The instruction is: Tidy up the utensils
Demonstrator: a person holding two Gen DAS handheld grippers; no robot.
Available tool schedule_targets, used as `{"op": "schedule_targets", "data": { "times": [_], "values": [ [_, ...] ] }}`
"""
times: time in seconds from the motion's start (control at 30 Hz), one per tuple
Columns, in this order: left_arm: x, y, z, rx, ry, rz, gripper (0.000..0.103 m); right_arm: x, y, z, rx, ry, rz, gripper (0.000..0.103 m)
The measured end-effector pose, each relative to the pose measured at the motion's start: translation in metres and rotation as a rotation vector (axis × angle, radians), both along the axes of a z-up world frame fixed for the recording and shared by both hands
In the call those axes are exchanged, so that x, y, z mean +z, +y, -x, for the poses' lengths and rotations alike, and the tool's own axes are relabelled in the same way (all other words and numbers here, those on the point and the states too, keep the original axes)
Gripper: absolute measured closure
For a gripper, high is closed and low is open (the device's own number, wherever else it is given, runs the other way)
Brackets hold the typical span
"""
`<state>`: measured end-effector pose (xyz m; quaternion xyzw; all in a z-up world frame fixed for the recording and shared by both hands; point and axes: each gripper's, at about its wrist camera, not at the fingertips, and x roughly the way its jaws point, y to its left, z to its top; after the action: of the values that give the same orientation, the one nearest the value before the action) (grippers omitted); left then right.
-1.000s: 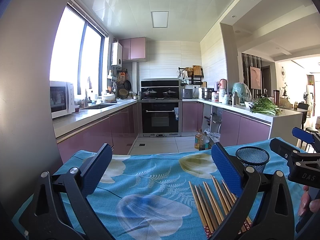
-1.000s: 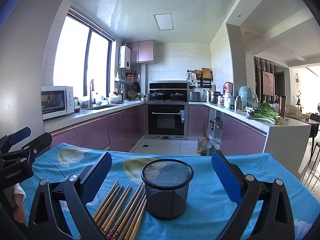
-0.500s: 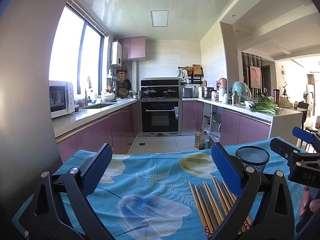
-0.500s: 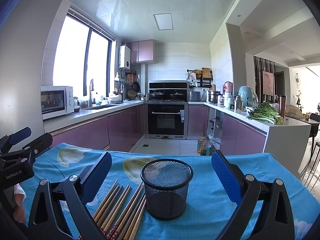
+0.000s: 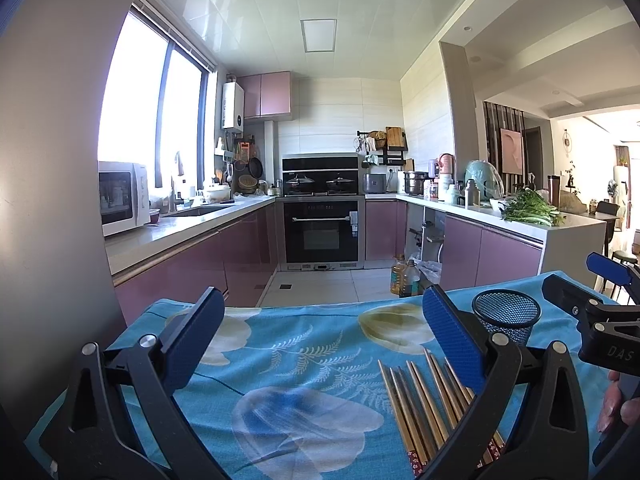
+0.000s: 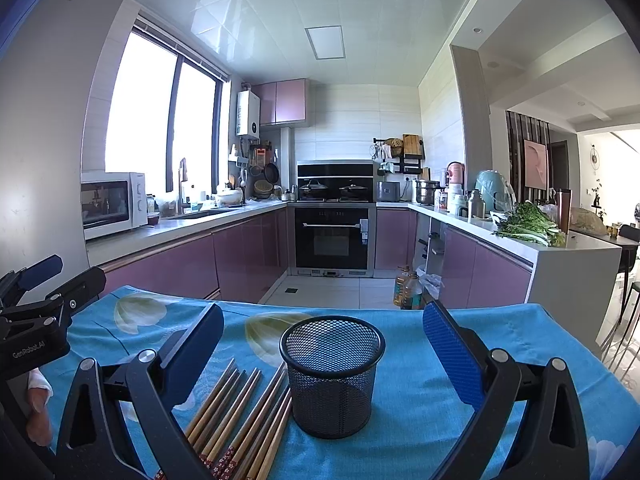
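1. Left wrist view: the left hand-held gripper (image 5: 320,332) hangs released, jaws spread wide and nothing between them, over the table (image 5: 304,344) with its blue flowered cloth.
2. Look toward the near right corner of the table: a bundle of wooden chopsticks (image 5: 424,400) lies flat on the cloth, side by side, patterned ends toward the near edge. The right blue pad (image 5: 452,332) of this gripper overlaps them in the view; whether it touches them I cannot tell.
3. Just beyond the chopsticks, toward the table's right edge, stands the black mesh cup (image 5: 506,314), upright and empty as far as its mouth shows.
4. At the far right the right hand-held gripper (image 5: 600,300) pokes in from the side, a person's fingers (image 5: 614,400) on its handle.
5. Right wrist view: the right hand-held gripper (image 6: 322,340) is released too, jaws wide apart, and the mesh cup (image 6: 332,376) sits between them, touching neither pad.
6. The chopsticks (image 6: 240,412) lie just left of the cup near the table's near edge, the closest ones running up against its base.
7. At the left edge the left hand-held gripper (image 6: 44,280) shows side-on, a hand (image 6: 38,408) beneath it.
8. Behind the table's (image 6: 408,360) far edge: pink-fronted kitchen cabinets (image 6: 248,256), an oven (image 6: 332,236) and a microwave (image 6: 112,202).
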<state>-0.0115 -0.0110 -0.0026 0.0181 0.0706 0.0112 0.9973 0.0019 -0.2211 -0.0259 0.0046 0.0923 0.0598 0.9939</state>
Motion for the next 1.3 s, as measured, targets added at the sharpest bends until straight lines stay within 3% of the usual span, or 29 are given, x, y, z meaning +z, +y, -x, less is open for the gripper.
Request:
{"op": "schedule_targets", "data": {
  "times": [1.3],
  "values": [
    [-0.0003,-0.0017,0.0027,0.01,0.019,-0.008,0.005,0.001,-0.0013,0.0026,0.0,0.001,-0.002,0.006]
  ]
}}
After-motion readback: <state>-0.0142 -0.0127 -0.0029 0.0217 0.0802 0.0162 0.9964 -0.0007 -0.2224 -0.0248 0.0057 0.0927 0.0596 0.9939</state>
